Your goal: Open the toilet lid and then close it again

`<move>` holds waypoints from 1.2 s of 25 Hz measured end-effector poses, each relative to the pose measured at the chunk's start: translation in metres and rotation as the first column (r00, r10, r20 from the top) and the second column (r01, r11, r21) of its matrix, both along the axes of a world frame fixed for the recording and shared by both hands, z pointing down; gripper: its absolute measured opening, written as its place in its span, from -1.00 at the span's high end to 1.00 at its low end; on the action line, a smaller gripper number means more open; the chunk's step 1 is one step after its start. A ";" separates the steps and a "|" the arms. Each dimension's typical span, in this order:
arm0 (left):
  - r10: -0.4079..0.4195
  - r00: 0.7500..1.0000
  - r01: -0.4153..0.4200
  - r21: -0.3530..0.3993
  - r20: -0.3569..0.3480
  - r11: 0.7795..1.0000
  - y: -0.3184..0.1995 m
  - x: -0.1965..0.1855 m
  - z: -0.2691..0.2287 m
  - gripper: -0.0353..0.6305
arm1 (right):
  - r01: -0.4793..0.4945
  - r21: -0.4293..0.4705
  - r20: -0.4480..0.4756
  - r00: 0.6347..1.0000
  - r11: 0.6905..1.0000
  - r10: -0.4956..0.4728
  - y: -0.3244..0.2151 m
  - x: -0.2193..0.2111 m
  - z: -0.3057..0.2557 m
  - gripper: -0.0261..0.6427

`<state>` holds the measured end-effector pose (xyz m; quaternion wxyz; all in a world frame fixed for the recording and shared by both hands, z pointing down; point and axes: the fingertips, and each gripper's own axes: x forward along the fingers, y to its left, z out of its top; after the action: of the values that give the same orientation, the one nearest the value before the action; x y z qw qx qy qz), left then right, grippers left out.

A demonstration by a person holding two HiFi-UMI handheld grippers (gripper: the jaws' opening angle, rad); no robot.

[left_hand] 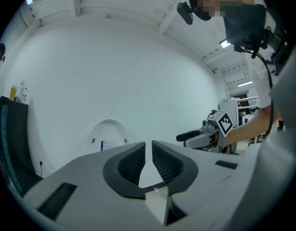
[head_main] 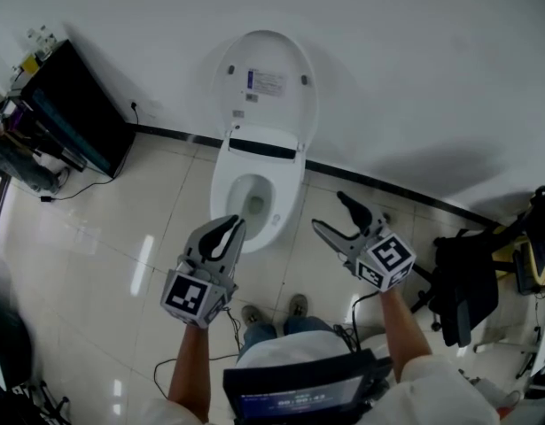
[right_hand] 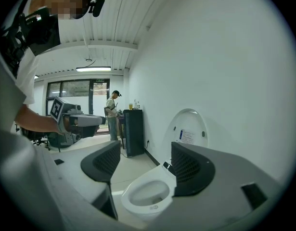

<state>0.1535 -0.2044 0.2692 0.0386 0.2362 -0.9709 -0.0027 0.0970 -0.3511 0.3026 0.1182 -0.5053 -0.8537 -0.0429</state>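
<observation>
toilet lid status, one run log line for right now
toilet lid: up, bowl uncovered | left tool: shut, empty | right tool: open, empty

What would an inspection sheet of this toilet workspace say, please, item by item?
Surface: pale, glossy tiled floor.
Job's things: toilet lid raised against the white wall; bowl open.
Clutter: small bottles on top of the black cabinet.
Grippers: left gripper jaws together, empty; right gripper jaws apart, empty; neither touches the toilet.
Cables: one cable on the floor beside the cabinet; another hangs below the right gripper.
Surroundings: black chair at the right; a second person stands far off.
</observation>
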 end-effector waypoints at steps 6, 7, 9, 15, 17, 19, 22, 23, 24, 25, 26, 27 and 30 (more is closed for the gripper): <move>-0.004 1.000 0.004 0.009 0.013 1.000 0.008 0.006 -0.002 0.79 | 0.002 0.006 -0.008 1.000 1.000 -0.002 0.004 0.003 0.000 -0.06; -0.003 1.000 0.003 0.011 0.010 1.000 0.009 0.008 -0.002 0.79 | 0.001 0.008 -0.013 1.000 1.000 -0.001 0.005 0.003 0.001 -0.06; -0.001 1.000 0.000 0.013 0.007 1.000 0.014 0.010 -0.002 0.79 | -0.007 0.009 -0.027 1.000 1.000 0.008 0.006 0.001 0.002 -0.06; 0.020 1.000 -0.020 0.001 -0.007 1.000 0.039 0.018 -0.006 0.79 | -0.052 0.035 -0.046 0.998 0.998 0.053 0.008 -0.002 0.001 -0.06; 0.028 0.999 -0.028 0.004 -0.016 1.000 0.046 0.018 -0.006 0.79 | -0.043 0.054 -0.049 0.998 0.998 0.046 0.013 -0.001 0.000 -0.06; 0.030 0.999 -0.030 -0.004 -0.018 1.000 0.050 0.016 -0.003 0.79 | -0.030 0.059 -0.061 0.998 0.998 0.034 0.014 -0.002 0.001 -0.06; 0.019 0.999 -0.019 -0.011 -0.029 1.000 0.048 0.009 0.001 0.79 | -0.016 0.036 -0.088 0.996 0.999 0.019 0.004 -0.020 0.001 -0.06; 0.014 0.999 -0.014 -0.009 -0.030 1.000 0.045 0.005 0.000 0.79 | -0.013 0.023 -0.101 0.995 1.000 0.015 -0.002 -0.032 0.000 -0.06; 0.009 0.999 -0.009 -0.007 -0.032 1.000 0.042 0.000 -0.001 0.79 | -0.011 0.007 -0.115 0.993 1.000 0.012 -0.009 -0.047 -0.001 -0.06; 0.005 0.999 -0.005 -0.008 -0.034 1.000 0.037 -0.007 -0.001 0.79 | -0.011 -0.008 -0.130 0.992 1.000 0.009 -0.017 -0.066 0.000 -0.06; 0.002 0.999 -0.002 -0.010 -0.036 1.000 0.031 -0.015 -0.002 0.79 | -0.007 -0.021 -0.143 0.990 1.000 0.004 -0.025 -0.087 0.001 -0.06; -0.003 0.999 0.003 -0.013 -0.040 1.000 0.023 -0.026 -0.001 0.79 | 0.002 -0.030 -0.154 0.988 1.000 -0.006 -0.033 -0.112 0.004 -0.06; -0.047 0.998 0.047 -0.002 -0.049 0.999 -0.006 -0.065 -0.002 0.79 | 0.069 -0.049 -0.184 0.980 0.996 -0.077 -0.050 -0.193 0.009 -0.06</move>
<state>0.0883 -0.2103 0.2676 0.0626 0.2133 -0.9749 -0.0090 -0.0965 -0.4010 0.3117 0.1847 -0.5404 -0.8207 0.0183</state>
